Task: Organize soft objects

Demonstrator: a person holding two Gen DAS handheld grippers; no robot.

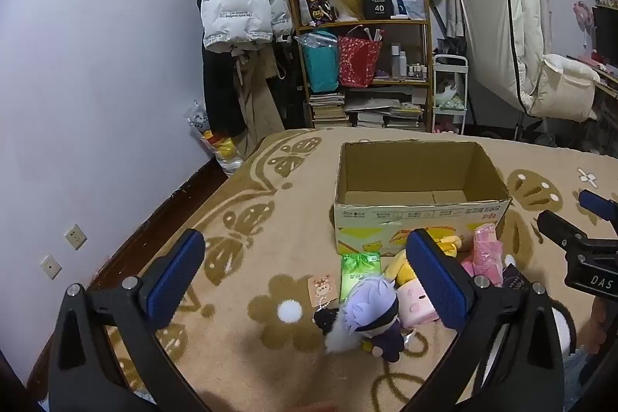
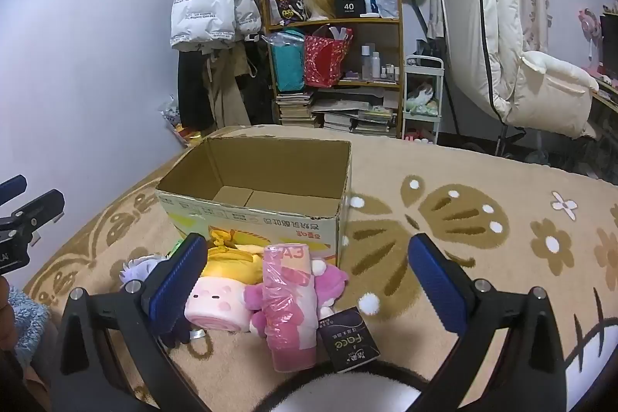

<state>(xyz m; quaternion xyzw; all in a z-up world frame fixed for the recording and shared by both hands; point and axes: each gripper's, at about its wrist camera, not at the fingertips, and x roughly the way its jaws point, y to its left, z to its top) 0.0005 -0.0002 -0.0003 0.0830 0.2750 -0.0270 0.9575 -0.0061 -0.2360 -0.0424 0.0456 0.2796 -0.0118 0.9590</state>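
A: Left gripper?

B: Spread wide, nothing between the pads. Hovering above the blanket, short of the pile.

A: Right gripper?

B: Also spread wide, nothing gripped. Poised over the right end of the same pile.

A: Pile contents, seen from the left tool?

B: Straight ahead and low between the fingers: purple-haired doll, lying head-forward, long axis roughly along the tool's line of sight. Just beyond it a green packet, flat. Toward the right finger, a pink block plush and a yellow plush, partly hidden behind that finger.

A: From the right tool?

B: Pink wrapped roll dead ahead between the fingers, long axis along the view, leaning slightly left at its far end, lying over a magenta plush. Black packet touching its near right side.

A: Cardboard box?

B: Open, seemingly bare inside, directly beyond the pile; forward-right of the left tool, forward-left of the right tool.

A: Nearer hand for each item?

B: Probably left for the doll, right for the roll. Fingers already straddling each across its narrow width, so likely a straight descent, no wrist turn.

A: Risk?

B: Soft, stacked things; dragging a neighbour along seems possible.
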